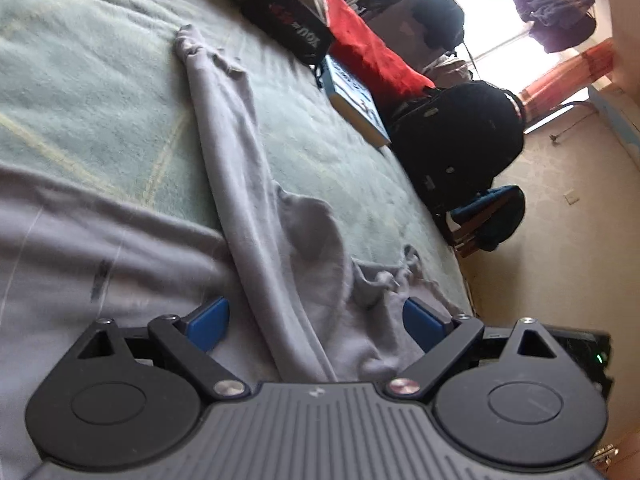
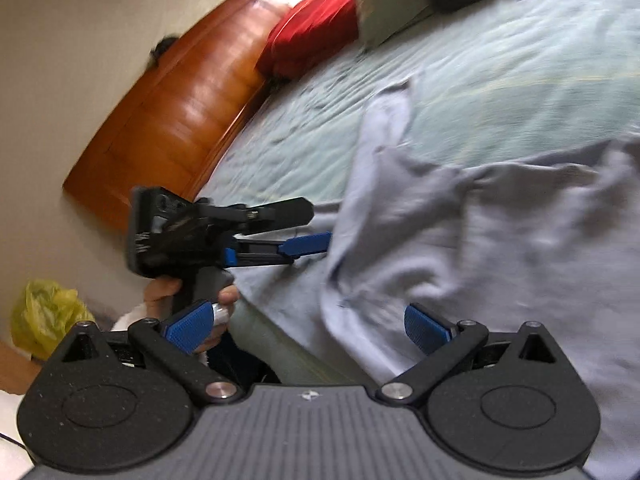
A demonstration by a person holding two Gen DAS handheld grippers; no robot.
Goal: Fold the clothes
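Observation:
A pale lavender-grey garment (image 1: pixel 248 168) lies spread on the green blanket (image 1: pixel 100 80) of a bed, with one long sleeve or leg stretched away and drawstrings (image 1: pixel 400 272) bunched to the right. My left gripper (image 1: pixel 316 324) is open and low over the rumpled cloth, its blue pads on either side of a fold without pinching it. In the right wrist view the same garment (image 2: pixel 480 240) fills the right half. My right gripper (image 2: pixel 308 328) is open at the garment's near edge. The left gripper (image 2: pixel 320 224) shows there too, held by a hand (image 2: pixel 160 292).
A black pouch (image 1: pixel 288 20), a book (image 1: pixel 356 100) and a red pillow (image 1: pixel 372 52) lie along the bed's far edge, with a black backpack (image 1: pixel 460 136) on the floor beyond. A wooden headboard (image 2: pixel 172 120), grey pillow (image 2: pixel 392 0) and yellow bag (image 2: pixel 44 312) show in the right wrist view.

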